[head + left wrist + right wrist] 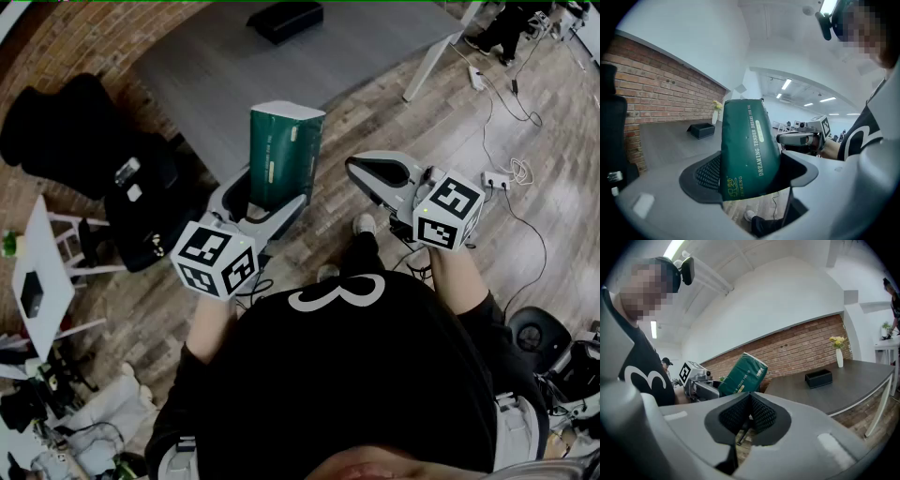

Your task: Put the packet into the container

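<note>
Looking soft and light, the green packet (284, 150) seemed a puffy, slick-skinned pack that a hard squeeze would dent, so its lower flanks suited a hold best. It stood upright in the air, its bottom end pinched between the left gripper's (752, 180) widely spread jaws. The right gripper's (750, 411) jaws were pressed together, empty. The black container (286, 19) sat well apart on the table (375, 56).

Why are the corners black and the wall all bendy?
Left gripper view: a wide lens darkens corners and curves the brick wall; the packet is sharp. Right gripper view: same bend, ceiling light glares. Head view: floor bows.
</note>
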Tool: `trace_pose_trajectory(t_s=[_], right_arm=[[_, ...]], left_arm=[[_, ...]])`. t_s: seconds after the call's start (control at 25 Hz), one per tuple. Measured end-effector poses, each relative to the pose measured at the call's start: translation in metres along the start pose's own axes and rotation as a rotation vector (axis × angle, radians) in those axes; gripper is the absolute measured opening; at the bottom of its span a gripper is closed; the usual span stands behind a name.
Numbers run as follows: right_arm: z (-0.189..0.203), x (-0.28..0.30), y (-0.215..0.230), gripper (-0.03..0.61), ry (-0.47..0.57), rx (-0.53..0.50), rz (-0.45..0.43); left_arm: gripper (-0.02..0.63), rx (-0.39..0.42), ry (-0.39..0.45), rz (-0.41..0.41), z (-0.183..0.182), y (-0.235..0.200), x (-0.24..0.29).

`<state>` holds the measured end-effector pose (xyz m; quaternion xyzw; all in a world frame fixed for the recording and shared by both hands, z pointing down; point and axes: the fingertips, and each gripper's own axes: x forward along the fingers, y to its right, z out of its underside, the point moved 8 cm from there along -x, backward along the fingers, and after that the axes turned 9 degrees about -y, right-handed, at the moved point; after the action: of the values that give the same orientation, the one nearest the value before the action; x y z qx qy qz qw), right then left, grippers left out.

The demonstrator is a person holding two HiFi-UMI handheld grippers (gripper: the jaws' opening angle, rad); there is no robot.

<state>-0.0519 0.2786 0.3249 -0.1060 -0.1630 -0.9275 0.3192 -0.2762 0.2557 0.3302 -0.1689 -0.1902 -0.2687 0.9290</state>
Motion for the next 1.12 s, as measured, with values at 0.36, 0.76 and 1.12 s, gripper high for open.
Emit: trace_pose_trajectory(t_s=[0.36, 0.76, 1.12], right_arm=[[-0.009, -0.005, 0.018, 0.0, 0.005, -0.021, -0.001], [-0.027, -0.008, 0.072, 0.002, 0.029, 0.027, -0.009], [-0.047, -0.014, 0.151, 0.002, 0.016, 0.051, -0.048]], left_arm=[[0.413, -0.01, 0.02, -0.008, -0.014, -0.001, 0.015], [0.413, -0.04, 0.035, -0.021, -0.047, -0.012, 0.058], [0.413, -0.074, 0.046, -0.043, -0.085, -0.034, 0.118]])
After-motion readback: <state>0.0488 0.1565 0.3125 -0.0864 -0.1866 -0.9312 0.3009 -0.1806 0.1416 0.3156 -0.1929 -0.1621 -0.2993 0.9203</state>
